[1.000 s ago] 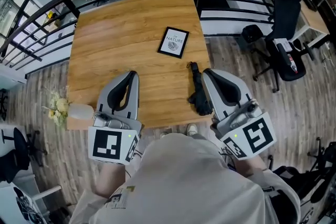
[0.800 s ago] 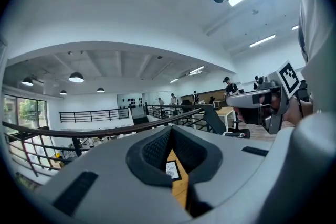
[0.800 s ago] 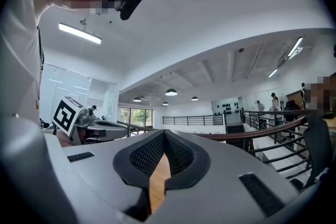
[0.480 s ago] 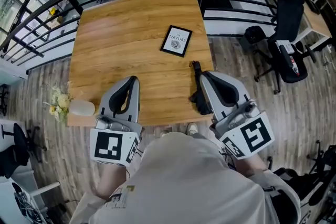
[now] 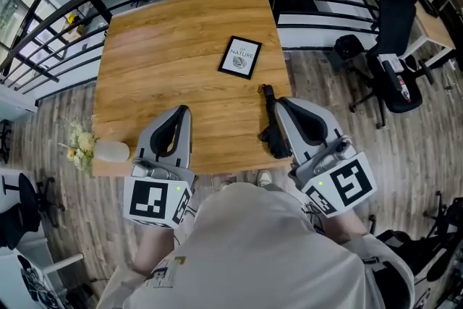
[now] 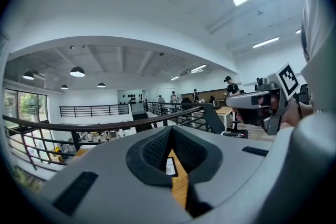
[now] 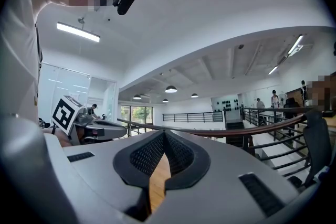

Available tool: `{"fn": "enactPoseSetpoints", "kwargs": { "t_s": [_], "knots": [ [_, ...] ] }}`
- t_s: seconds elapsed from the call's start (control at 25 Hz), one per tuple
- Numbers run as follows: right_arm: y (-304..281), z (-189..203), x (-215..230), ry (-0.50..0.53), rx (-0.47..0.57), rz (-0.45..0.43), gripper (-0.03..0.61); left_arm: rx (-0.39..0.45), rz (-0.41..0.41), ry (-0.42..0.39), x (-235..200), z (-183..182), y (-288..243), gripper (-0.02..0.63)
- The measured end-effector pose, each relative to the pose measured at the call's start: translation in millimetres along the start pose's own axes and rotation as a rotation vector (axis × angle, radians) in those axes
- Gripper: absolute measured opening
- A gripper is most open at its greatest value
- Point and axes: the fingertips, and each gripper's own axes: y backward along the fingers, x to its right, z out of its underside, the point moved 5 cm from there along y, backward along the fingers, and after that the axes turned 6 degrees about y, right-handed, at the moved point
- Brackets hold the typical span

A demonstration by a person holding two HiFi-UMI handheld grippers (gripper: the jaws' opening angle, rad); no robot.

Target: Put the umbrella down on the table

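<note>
One umbrella: black, folded, lying on tabletop; long axis near-to-far, thin end pointing away.
Left tongs: pressed together, empty.
Right tongs: pressed together, empty, just beside umbrella.

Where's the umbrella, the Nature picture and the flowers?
umbrella [image 5: 270,119], head view, middle of its folded black body.
Nature picture [image 5: 240,57], head view, its white centre.
flowers [image 5: 81,145], head view, the pale blooms.

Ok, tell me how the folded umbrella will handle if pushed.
Folded into a narrow bundle lying flat, the umbrella probably slides or rolls rather than tips. Its bunched fabric likely gives when squeezed. Near the table edge, a push might drop it.
</note>
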Motion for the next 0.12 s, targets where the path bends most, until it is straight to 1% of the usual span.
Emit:
{"fn": "enactPoseSetpoints", "kwargs": {
  "t_s": [0.12],
  "knots": [
    [4.3, 1.0, 2.4, -0.004, -0.003, 0.001, 0.028, -0.002, 0.004, 0.002, 4.9, -0.5, -0.9, 0.017]
  ]
}}
